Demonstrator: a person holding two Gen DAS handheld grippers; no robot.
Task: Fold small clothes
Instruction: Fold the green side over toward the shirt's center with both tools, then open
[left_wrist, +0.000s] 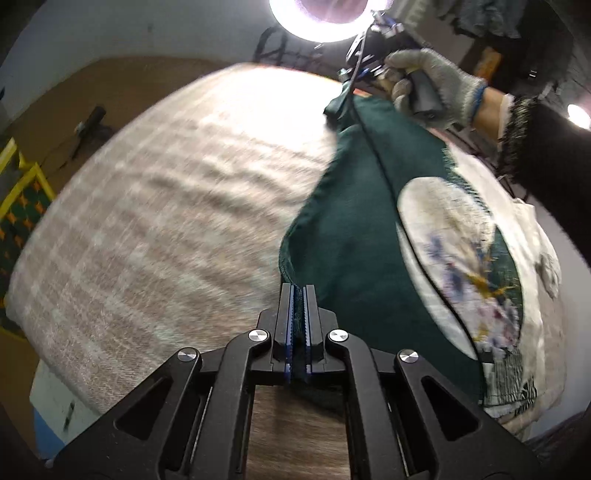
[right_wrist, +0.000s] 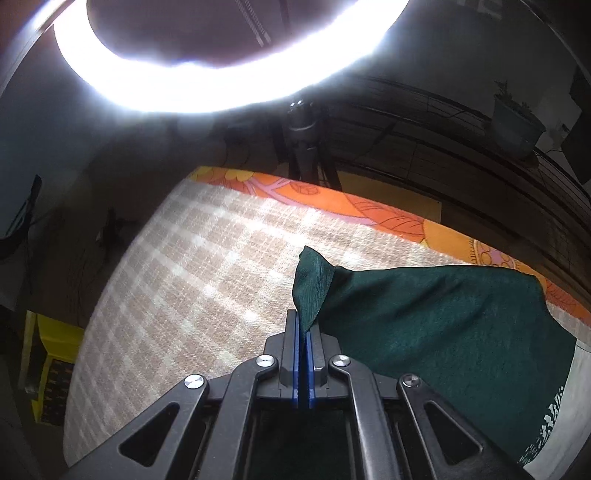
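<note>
A small dark green garment (left_wrist: 354, 236) with a white printed patch (left_wrist: 454, 258) hangs stretched above the checked beige cloth (left_wrist: 166, 221). My left gripper (left_wrist: 298, 291) is shut on its near edge. My right gripper (right_wrist: 303, 321) is shut on a far corner of the same green garment (right_wrist: 424, 325); a small flap sticks up past the fingertips. In the left wrist view the right gripper (left_wrist: 364, 70) shows at the top, held by a gloved hand (left_wrist: 436, 85), with the garment pulled taut between the two grippers.
The checked cloth (right_wrist: 192, 280) covers the table. An orange floral sheet (right_wrist: 369, 210) edges its far side. A bright ring light (right_wrist: 207, 88) on a stand hangs over the far edge. White clothes (left_wrist: 532, 251) lie under the green garment at the right.
</note>
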